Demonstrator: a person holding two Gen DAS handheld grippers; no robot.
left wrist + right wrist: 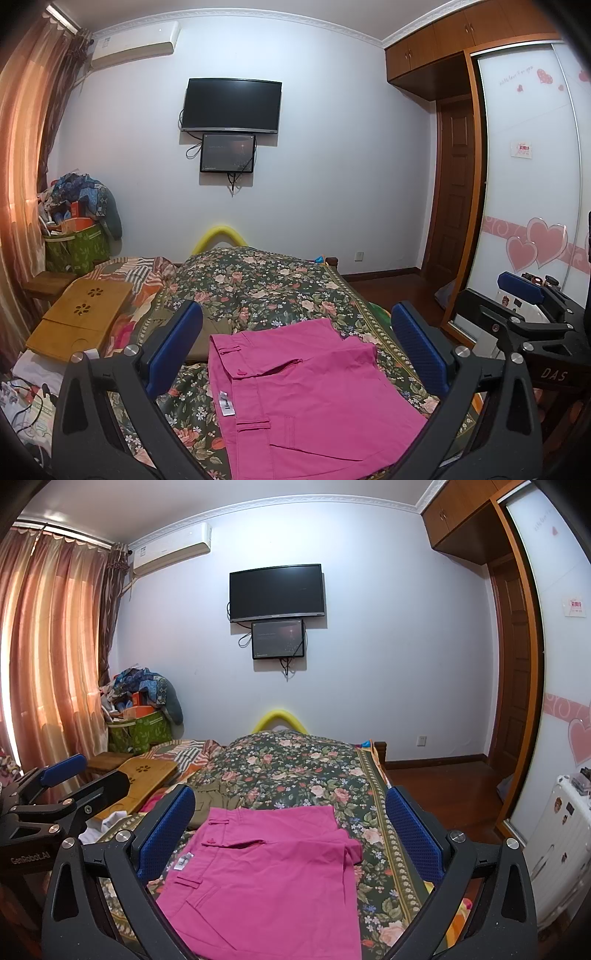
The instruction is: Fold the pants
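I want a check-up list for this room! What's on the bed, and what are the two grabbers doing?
Surface: bed with flowery cover.
Job's things: pink pants lie flat on it, folded over.
Clutter: wooden tray, olive cloth, full green bag.
Grippers: left gripper and right gripper both open, above the pants, holding nothing.
Cables: wires dangle under the TV; cords at bed's left.
Surroundings: curtains, wardrobe.

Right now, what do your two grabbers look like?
Both match: the left gripper and right gripper have chunky black frames with silver screws and blue, dimpled fingertip pads. White lettering marks their sides: "DAS" on one, "GenRobot.AI" on the other.
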